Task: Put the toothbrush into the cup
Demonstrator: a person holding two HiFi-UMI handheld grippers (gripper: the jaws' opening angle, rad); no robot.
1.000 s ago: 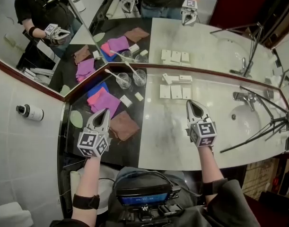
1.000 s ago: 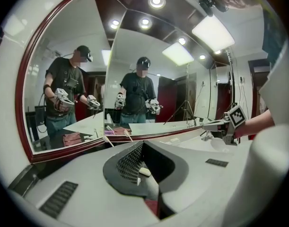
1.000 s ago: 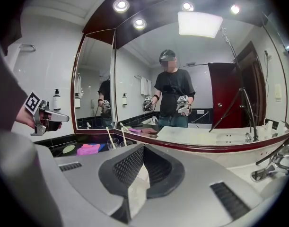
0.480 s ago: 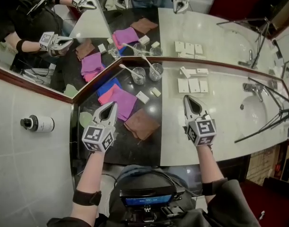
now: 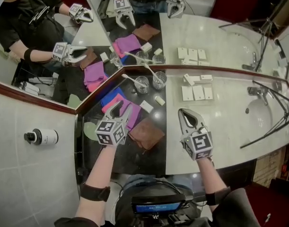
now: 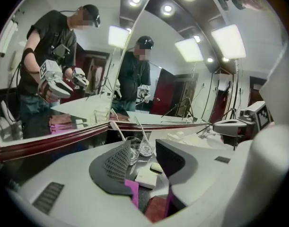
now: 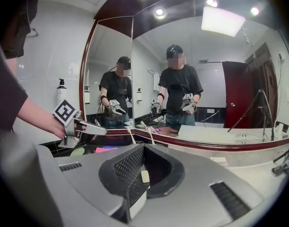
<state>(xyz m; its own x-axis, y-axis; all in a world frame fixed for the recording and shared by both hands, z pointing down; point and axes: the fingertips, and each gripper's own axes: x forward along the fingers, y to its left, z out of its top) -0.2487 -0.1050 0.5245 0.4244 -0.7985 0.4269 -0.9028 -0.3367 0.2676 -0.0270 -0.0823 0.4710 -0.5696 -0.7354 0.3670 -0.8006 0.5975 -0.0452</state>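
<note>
The left toothbrush point(image 5: 130, 78) already stands in the left glass cup point(image 5: 142, 85), its head leaning toward 10 o'clock. The right toothbrush point(image 5: 149, 70) stands in the same way in the right glass cup point(image 5: 159, 81), just beside it. I see no loose brush on the counter, so the placing looks done or not yet set up again; which of the 2, I cannot tell.

The left gripper point(image 5: 123, 107) hangs over the magenta cloth point(image 5: 134, 118), with both cups at its 1 o'clock. Its jaws stand apart and have just been opening, and nothing is gripped between them. The right gripper point(image 5: 181, 111) has its jaws together and empty, the cups at its 11 o'clock.

Room is tight behind the cups: the mirror's red-brown frame point(image 5: 135, 70) runs close at their 12 o'clock, bending at a corner. Between the left gripper and the cups lie 2 white soap bars point(image 5: 146, 106), so a straight reach passes over them. The brown cloth point(image 5: 146, 134) lies at the gripper's 5 o'clock. The pale marble counter point(image 5: 220, 126) at 3 o'clock is mostly bare, with white packets point(image 5: 197, 92) near the mirror and the sink basin point(image 5: 260, 117) well apart. A low approach from 6 o'clock looks freest.
</note>
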